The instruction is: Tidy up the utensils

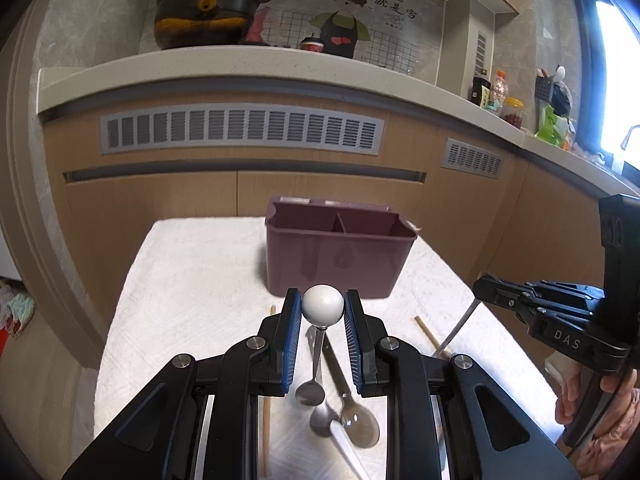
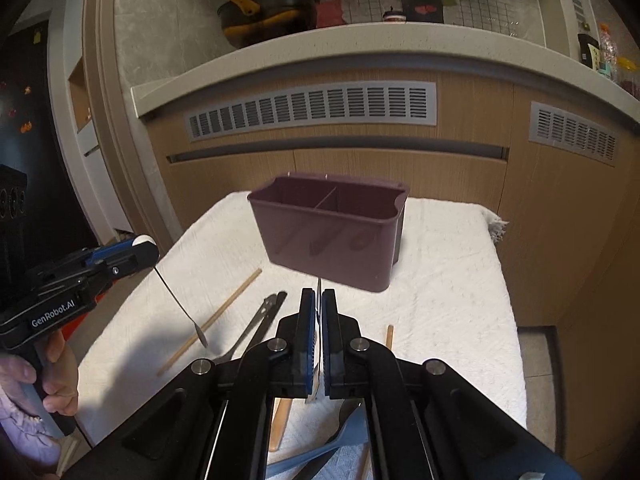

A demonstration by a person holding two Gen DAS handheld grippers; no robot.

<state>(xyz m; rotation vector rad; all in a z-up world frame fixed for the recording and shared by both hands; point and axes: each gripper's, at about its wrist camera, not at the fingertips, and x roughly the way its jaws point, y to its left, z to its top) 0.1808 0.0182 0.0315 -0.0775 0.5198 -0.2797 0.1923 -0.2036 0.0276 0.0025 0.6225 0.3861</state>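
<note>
Both bin (image 2: 332, 236) compartments are looking empty: left tool (image 1: 322, 308) is gripping a ball-topped spoon (image 1: 322, 307) before the bin, right tool (image 2: 319, 304) is clamping a thin metal utensil (image 2: 319, 286), while spoons (image 1: 344, 416) and chopsticks (image 2: 212, 320) are lying nearer on the tabletop (image 2: 460, 280).

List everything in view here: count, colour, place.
caddy: one, purple, back of cloth
cloth: one, white, under the utensils
chopsticks: at least three, wooden, on cloth
metal spoons: two, silver, front of cloth
white spoon: one, beside them
blue utensil: one, cloth's front edge
pot: one, black, yellow handle, counter
ball-topped spoon: one, silver, white ball, in left gripper
thin metal utensil: one, silver, in right gripper
left gripper: black, shut on the ball
right gripper: black, shut on the utensil
</note>
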